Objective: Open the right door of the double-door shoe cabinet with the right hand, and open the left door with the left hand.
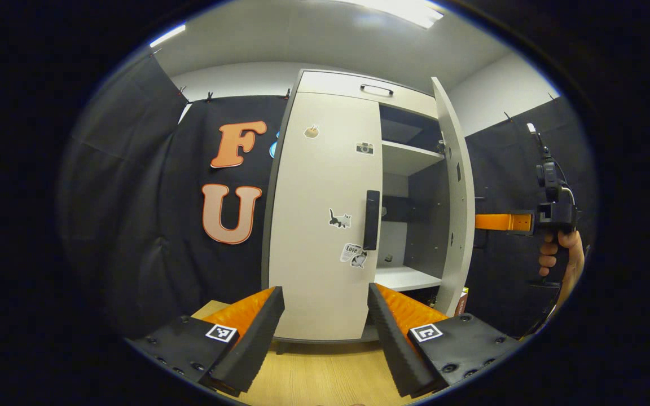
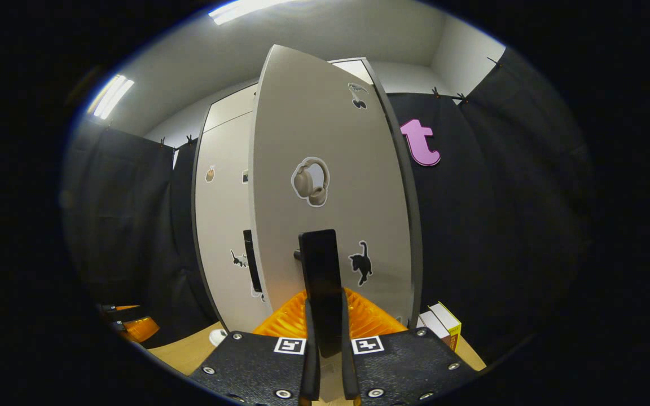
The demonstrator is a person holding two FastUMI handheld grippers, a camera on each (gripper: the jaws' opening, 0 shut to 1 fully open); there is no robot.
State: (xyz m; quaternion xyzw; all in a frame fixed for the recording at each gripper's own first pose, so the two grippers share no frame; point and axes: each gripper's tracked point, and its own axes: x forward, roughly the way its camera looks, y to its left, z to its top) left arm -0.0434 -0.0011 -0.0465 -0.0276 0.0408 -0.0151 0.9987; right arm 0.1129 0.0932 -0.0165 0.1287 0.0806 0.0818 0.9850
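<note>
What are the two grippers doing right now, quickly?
Left gripper: open, holding nothing, facing the closed left door.
Right gripper: closed on the right door's handle.

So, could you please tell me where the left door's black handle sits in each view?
Left gripper view: the left door handle stands just right of centre, at the closed door's right edge, above the open left gripper.
Right gripper view: it shows left of centre, beside the swung-out right door.
Shared landmark: the cat sticker.
</note>
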